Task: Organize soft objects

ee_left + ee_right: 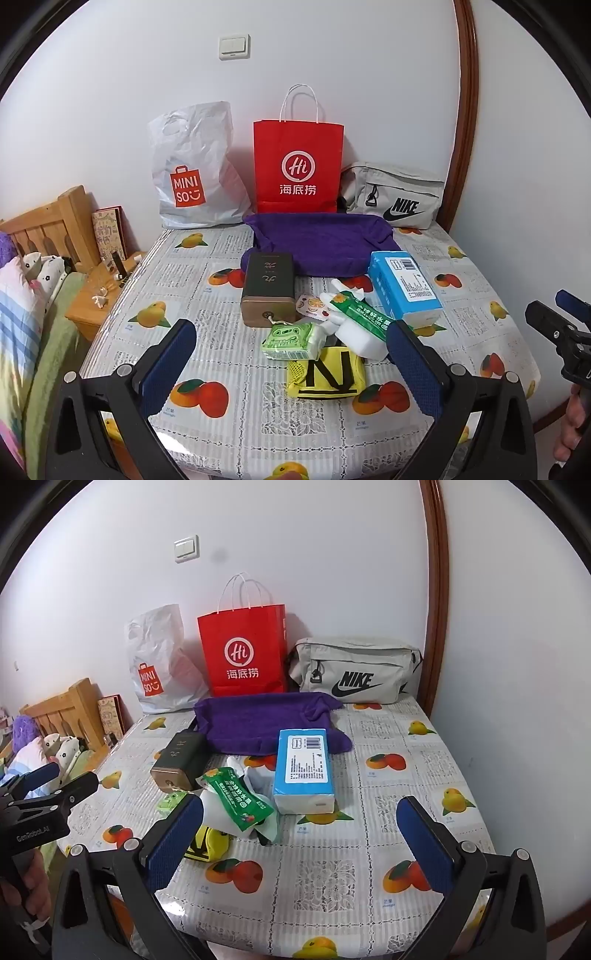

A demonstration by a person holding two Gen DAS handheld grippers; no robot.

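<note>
A purple towel (325, 243) (258, 723) lies at the back of the table. In front of it sit a blue tissue pack (404, 284) (303, 771), a dark tin box (269, 291) (179, 762), a white bag with a green label (360, 321) (236, 801), a small green tissue packet (291, 339) and a yellow pouch (327, 376) (210, 843). My left gripper (291, 369) hovers open over the near pile, nothing between its pads. My right gripper (301, 843) stands open over bare tablecloth, right of the pile.
A white Miniso plastic bag (195, 177) (159, 668), a red paper bag (297, 166) (243, 653) and a grey Nike bag (395, 199) (354, 672) lean on the back wall. A bed and wooden nightstand (96, 295) lie left of the fruit-print tablecloth (229, 435).
</note>
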